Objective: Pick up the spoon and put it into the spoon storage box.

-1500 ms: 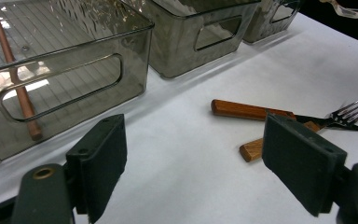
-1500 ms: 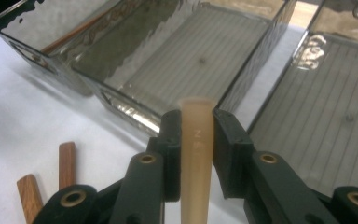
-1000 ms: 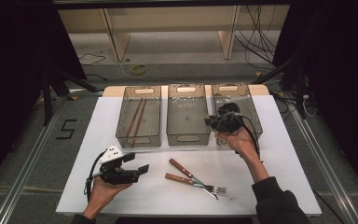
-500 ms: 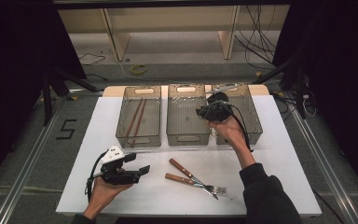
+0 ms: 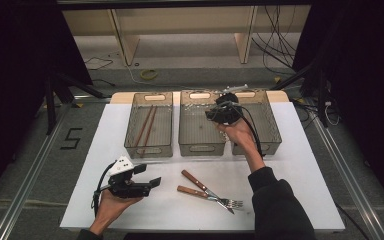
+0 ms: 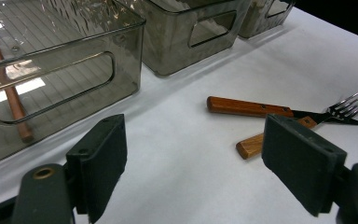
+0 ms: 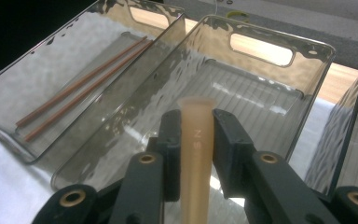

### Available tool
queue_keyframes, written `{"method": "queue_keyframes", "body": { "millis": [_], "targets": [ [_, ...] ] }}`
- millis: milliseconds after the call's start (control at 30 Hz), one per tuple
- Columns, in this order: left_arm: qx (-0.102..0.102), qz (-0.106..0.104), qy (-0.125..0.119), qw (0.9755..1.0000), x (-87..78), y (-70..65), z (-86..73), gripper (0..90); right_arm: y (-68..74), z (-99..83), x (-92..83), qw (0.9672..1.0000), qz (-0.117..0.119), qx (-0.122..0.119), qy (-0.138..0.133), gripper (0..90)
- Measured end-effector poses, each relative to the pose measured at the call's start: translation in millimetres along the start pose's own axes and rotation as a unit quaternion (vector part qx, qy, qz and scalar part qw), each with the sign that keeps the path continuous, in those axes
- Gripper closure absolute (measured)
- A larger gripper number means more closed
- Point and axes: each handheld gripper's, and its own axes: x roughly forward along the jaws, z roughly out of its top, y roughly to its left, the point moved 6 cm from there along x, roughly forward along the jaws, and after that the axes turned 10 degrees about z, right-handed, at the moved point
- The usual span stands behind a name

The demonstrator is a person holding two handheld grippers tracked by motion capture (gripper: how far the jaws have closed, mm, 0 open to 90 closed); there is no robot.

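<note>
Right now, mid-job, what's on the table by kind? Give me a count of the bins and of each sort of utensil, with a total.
Clear bins: 3
Chopsticks, in the left bin: 2
Wooden-handled knife: 1
Wooden-handled fork: 1
Tan plastic handle clamped in the right gripper: 1
Total: 8

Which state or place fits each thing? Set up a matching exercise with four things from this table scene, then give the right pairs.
Things:
1. chopsticks
2. beige handle
3. left gripper
4. fork

States or places:
A. jaws wide apart, nothing between them
B. lying in the left bin
C. clamped in the right gripper over the middle bin
D. on the white table, crossed with a wooden-handled knife

Pairs: 1-B, 2-C, 3-A, 4-D
</note>
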Motion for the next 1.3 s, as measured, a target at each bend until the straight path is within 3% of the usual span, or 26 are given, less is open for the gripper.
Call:
{"method": "queue_keyframes", "body": {
  "millis": [800,1100,1300],
  "targets": [
    [0.007,-0.002,-0.001,1.0,0.1,-0.4,0.0,21.7,-10.3,6.1,26.0,0.9998,-0.015,0.016,0.004,74.1],
    [0.006,-0.004,0.0,1.0,0.6,-2.2,-0.1,21.7,-13.6,3.6,36.5,0.9996,-0.024,0.009,0.009,73.5],
    [0.007,-0.004,0.001,1.0,0.6,-2.0,-0.2,21.7,-15.7,3.3,40.1,0.9996,-0.013,0.021,0.01,63.3]
  ]
}}
